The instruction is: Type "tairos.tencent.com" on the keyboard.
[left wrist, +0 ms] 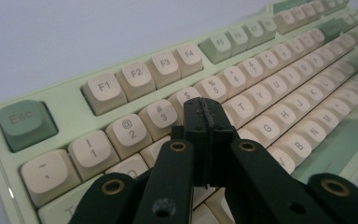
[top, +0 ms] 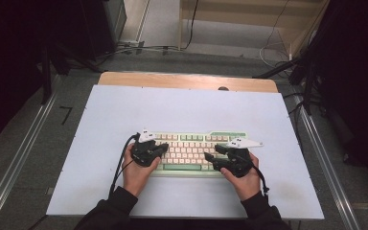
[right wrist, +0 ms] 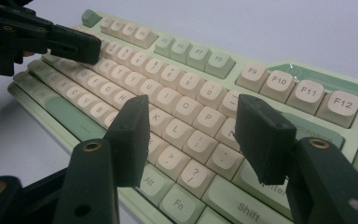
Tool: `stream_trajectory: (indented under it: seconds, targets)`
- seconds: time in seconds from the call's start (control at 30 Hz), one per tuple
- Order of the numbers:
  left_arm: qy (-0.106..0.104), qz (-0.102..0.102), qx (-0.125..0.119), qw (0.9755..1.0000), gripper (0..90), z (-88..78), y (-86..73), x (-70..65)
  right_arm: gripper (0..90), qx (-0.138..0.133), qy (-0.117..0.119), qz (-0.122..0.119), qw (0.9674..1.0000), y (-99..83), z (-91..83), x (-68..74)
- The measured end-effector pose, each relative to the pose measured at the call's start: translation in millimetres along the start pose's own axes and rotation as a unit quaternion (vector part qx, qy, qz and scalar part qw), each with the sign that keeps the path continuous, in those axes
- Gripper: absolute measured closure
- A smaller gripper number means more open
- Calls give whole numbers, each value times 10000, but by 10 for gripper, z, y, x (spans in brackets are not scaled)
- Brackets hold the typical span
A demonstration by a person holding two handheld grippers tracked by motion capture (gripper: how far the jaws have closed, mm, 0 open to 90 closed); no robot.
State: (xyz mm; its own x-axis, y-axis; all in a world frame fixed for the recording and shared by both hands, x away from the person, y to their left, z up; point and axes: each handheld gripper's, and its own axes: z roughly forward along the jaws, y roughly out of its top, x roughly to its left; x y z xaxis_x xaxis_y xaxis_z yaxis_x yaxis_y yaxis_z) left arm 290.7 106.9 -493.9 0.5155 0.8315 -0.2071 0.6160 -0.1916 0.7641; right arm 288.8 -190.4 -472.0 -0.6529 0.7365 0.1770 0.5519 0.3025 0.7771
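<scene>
Resting square to the person near the front middle of the counter (top: 124,110), a pale green keyboard (top: 189,137) with cream keycaps lies flat with its long edge facing the two hands, a placement that seems chosen so that each hand can cover its own half of the keys. Left hand-held gripper (top: 164,147): jaws pressed together with nothing between them, forming a single blunt tip that hovers over the number and upper letter rows at the board's left end (around the 4 key (left wrist: 186,95), seen in the left gripper view); likely held shut so that it can press one key at a time, like a fingertip. Right hand-held gripper (top: 206,156): jaws spread and empty, poised low above the punctuation keys and the Shift key (right wrist: 244,212) at the right end; whether either jaw touches a keycap cannot be told. Both point inward toward the board's middle from opposite ends. Surround: white counter surface, wooden edge beyond, cables on the floor (top: 172,62) behind.
</scene>
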Motion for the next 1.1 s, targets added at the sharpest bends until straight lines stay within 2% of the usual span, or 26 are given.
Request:
stream_trajectory:
  seconds: [0.13, 0.27, 0.37, 0.43, 0.5, 0.6, 0.8, 1.1]
  targets:
    - [-27, -37, -112, 9999, 900, -24, 4, -6, 436, 4, -1, 1, 10000, 0, 0, -1]
    - [-221, -139, -343, 9991, 830, -124, 40, 5, 436, -22, -6, -5, 10000, 4, -8, -6]
    - [-259, -177, -484, 9983, 784, -189, 58, 25, 436, -18, -10, -1, 10000, 3, -7, -10]
    - [-181, -227, -584, 9979, 689, -217, 61, 45, 434, -22, -13, -5, 10000, 4, -8, -8]
    - [6, -233, -686, 9974, 528, -238, 60, 56, 433, -33, -10, 2, 10000, 5, -10, -8]
    - [174, -273, -786, 9964, 401, -264, 56, 69, 433, -39, -18, 8, 10000, 6, -12, -9]
    - [316, -320, -887, 9950, 335, -287, 43, 101, 434, -53, 7, -19, 10000, 24, -23, -1]
    - [457, -393, -867, 9944, 329, -296, 23, 127, 443, -98, 29, -47, 9999, 69, -31, 20]
